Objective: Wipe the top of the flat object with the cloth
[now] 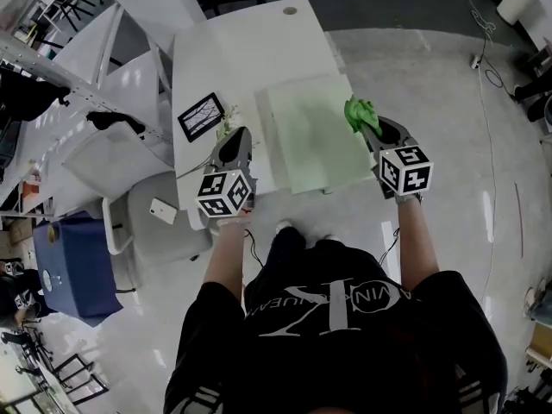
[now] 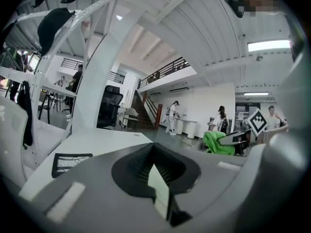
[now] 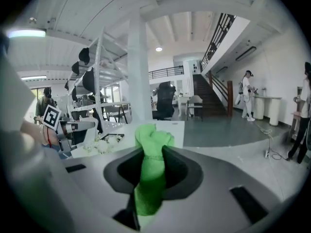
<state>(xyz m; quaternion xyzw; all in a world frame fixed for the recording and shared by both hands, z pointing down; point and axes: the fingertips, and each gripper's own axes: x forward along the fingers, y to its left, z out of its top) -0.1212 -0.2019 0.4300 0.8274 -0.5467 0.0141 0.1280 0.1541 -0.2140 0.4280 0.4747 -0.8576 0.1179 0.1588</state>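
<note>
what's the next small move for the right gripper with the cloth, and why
Probably lower the right gripper and drag the green cloth leftward over the pale green board. Its jaws are shut on the cloth, which sits at the board's right edge in the head view, with the rest of the top bare beside it.

Head view looks steeply down; gripper views look across the table (image 1: 250,50).
</note>
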